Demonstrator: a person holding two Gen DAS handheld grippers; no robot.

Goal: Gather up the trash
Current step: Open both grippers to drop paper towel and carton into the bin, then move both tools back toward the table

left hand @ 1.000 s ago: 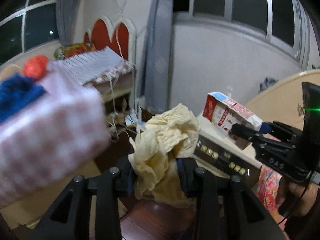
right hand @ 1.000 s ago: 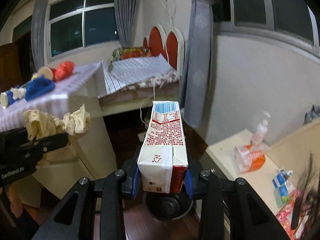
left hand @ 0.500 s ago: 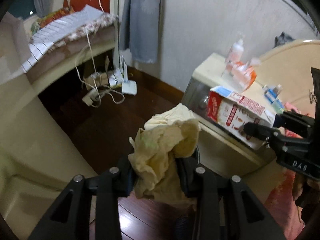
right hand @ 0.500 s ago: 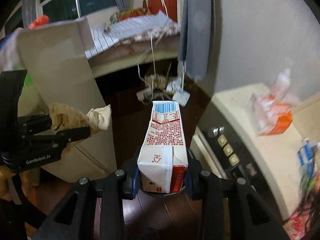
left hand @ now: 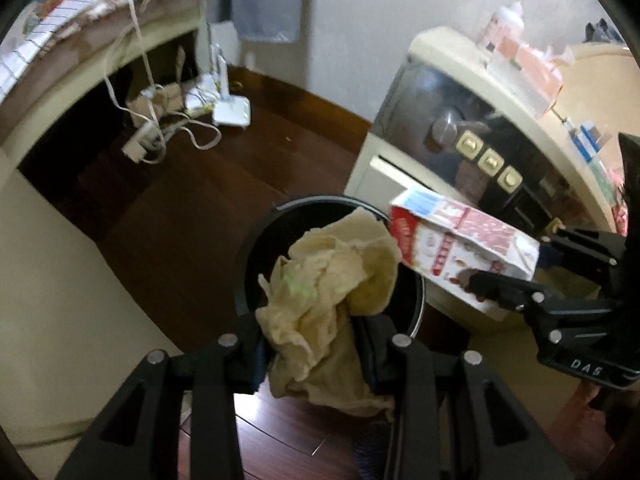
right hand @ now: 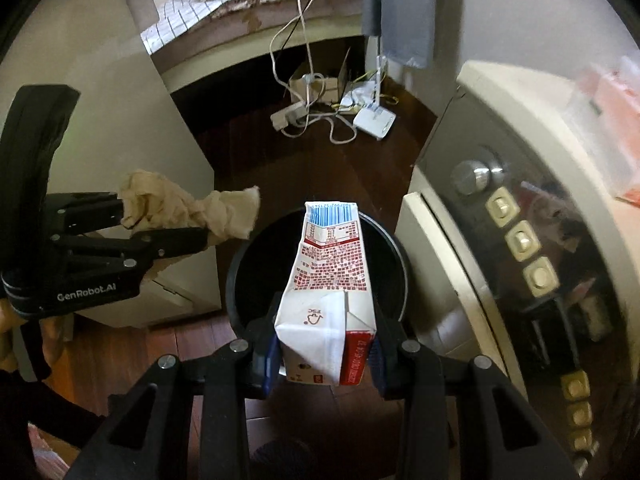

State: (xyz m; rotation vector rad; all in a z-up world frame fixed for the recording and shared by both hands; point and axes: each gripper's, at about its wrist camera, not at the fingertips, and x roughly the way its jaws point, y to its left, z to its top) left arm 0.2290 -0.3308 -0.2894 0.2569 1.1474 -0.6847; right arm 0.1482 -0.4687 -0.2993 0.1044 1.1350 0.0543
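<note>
The left claw (left hand: 316, 354) is clamped on a crumpled, pale yellow wad of paper (left hand: 332, 280), which bulges up from between its pads and hangs over the mouth of the round black plastic trash bin (left hand: 256, 248) on the dark wooden floor (left hand: 168, 216). The right claw (right hand: 326, 354) is clamped on the base of a red-and-white cardboard milk carton with a blue barcode end (right hand: 330, 276); the carton points forward with its far end above the bin's opening. In the left wrist view the carton sits just to the right of the paper wad, both above the bin.

By my reading, the picking-up is finished for these two pieces and the carrying is nearly so: both are held over the bin, neither has been let go. What is left is to open each claw so the paper and carton fall inside. The bin's inside is dark and mostly covered, so I cannot tell whether it already holds anything. A cream cabinet with brass knobs (right hand: 520, 240) stands just right of the bin.
</note>
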